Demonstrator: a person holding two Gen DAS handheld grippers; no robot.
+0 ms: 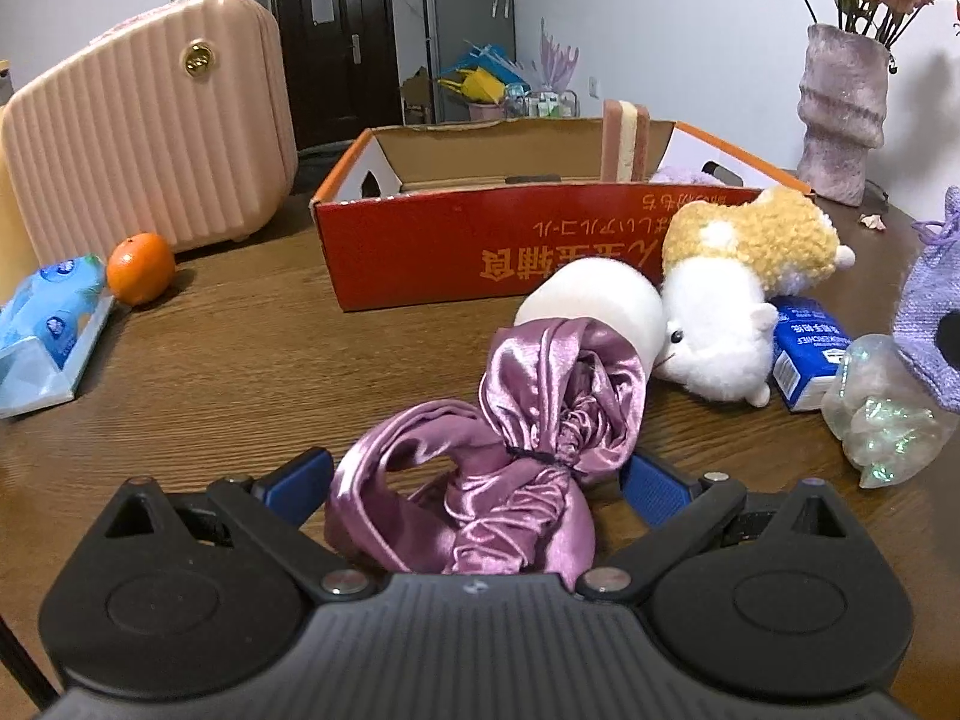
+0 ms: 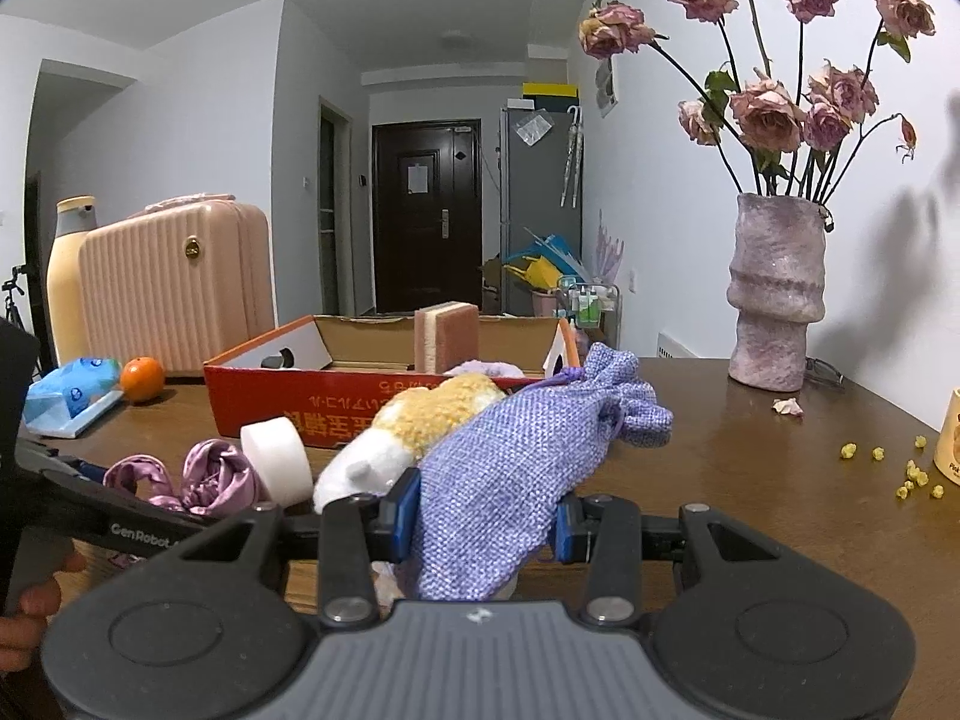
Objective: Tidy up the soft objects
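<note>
A crumpled purple satin cloth lies on the wooden table between the spread blue pads of my left gripper, which is open around it. My right gripper is shut on a lilac woven drawstring pouch and holds it above the table. A white and tan plush toy and a white foam roll lie just beyond the cloth, in front of the red cardboard box. A pink sponge stands inside the box. The cloth and plush also show in the right wrist view.
A pink ribbed case, an orange and a blue tissue pack sit at the left. A blue tissue packet and a crinkled clear wrapper lie at the right. A vase of dried roses stands behind.
</note>
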